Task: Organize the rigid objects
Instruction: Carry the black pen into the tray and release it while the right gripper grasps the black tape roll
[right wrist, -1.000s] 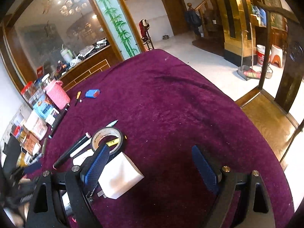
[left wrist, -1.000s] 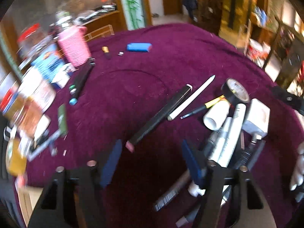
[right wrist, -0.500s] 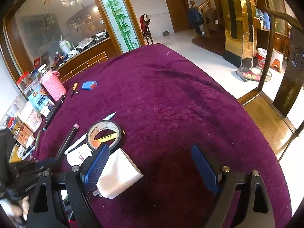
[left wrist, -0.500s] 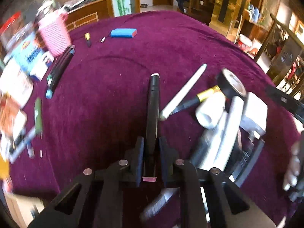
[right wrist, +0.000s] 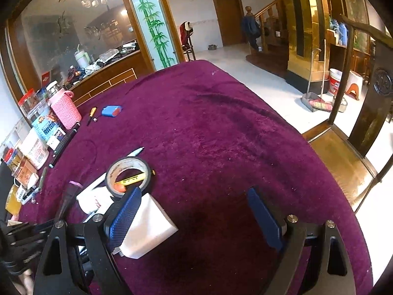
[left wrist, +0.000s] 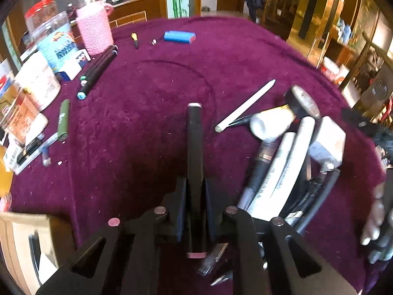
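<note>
Black marker point(left wrist: 194, 147) clamped lengthwise in the left gripper point(left wrist: 194, 194), pink-capped tip poking out over the purple desk point(left wrist: 152, 78). Pile of pens and white tubes point(left wrist: 282, 169) just to its right. Right gripper point(right wrist: 194, 211) spread wide, gripping nothing, white block point(right wrist: 147, 231) beside one finger.

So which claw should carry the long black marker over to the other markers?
The left claw: it is already shut on the long black marker with pink ends. The right claw hangs open over bare purple cloth, holding nothing.
</note>
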### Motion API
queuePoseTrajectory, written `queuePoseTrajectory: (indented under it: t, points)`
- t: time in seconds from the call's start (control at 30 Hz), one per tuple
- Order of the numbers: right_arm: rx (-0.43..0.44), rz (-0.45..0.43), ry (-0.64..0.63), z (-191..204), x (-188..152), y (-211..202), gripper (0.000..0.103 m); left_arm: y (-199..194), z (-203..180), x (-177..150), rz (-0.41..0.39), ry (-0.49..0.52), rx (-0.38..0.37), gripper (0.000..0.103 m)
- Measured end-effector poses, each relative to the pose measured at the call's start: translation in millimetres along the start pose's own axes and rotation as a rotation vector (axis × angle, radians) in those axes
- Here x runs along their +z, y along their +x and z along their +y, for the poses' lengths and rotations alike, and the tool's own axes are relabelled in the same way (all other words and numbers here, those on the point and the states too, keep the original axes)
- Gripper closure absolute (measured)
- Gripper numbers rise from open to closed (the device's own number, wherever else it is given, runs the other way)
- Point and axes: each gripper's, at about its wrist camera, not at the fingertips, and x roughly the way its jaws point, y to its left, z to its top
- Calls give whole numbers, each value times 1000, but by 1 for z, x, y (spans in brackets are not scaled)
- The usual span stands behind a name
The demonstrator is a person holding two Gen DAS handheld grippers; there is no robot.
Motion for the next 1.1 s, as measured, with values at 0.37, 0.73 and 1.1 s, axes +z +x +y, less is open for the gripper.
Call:
queuePoseTrajectory:
  t: [0.37,0.73,1.1]
  points:
    - [89,14,33,-9,-1,1,12,-163,35,-101,-301,-153,-151,89]
    - [209,159,-155,65,35,8,23,-203,125,-202,-366,-388,-77,89]
    - [130,328,-185,99,33,73,91,-208,180,-253,-343,-536,-24,89]
